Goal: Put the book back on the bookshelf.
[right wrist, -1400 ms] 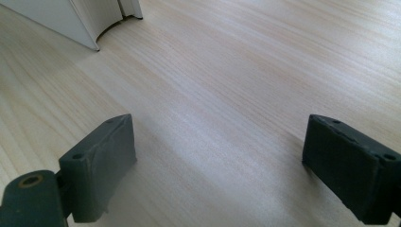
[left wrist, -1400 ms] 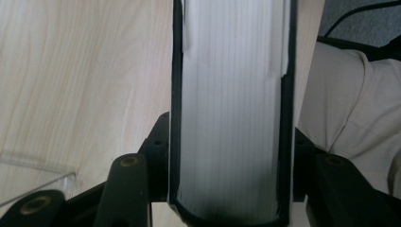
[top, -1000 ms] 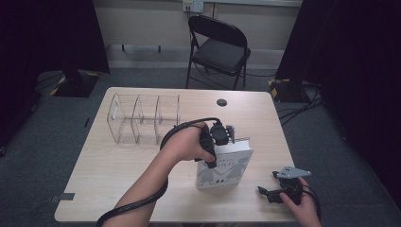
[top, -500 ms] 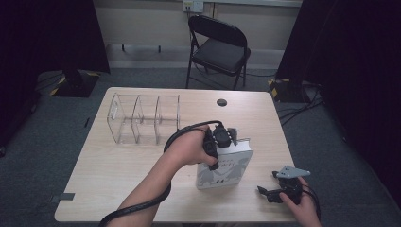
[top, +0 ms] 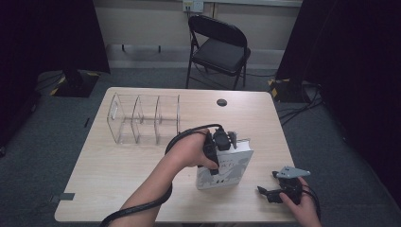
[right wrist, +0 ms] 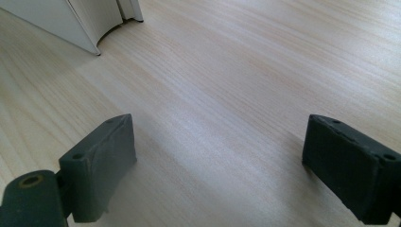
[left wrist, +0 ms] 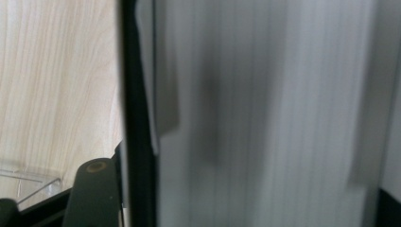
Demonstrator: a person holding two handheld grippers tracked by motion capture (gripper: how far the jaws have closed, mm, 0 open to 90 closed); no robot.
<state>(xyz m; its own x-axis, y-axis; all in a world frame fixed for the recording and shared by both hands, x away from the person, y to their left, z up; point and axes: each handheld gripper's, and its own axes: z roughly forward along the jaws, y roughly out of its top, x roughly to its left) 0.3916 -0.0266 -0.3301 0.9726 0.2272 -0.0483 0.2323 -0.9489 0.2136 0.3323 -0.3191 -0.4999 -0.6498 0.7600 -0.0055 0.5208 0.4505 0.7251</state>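
White and grey, the book (top: pixel 224 168) stands on its edge on the table (top: pixel 118 170), right under my left gripper (top: pixel 222 142). It is not in the clear rack (top: pixel 144 118) yet. The rack sits off to the left of that gripper, a bit farther back on the table, and its slots look empty. So I think the book has been stood up, and moving it into a slot is what is left.

My left gripper is over the top of the book. Its jaws have just been opening. In the left gripper view the book's pages (left wrist: pixel 265 113) are between them, very close and blurry. The jaws look about half open, and I cannot see the pads pressing on the book, so I think it is let go and standing alone.

My right gripper (top: pixel 279 189) rests low on the table, to the right of the book and nearer to me. Its jaws are wide apart with bare wood (right wrist: pixel 227 94) between them. It holds nothing.
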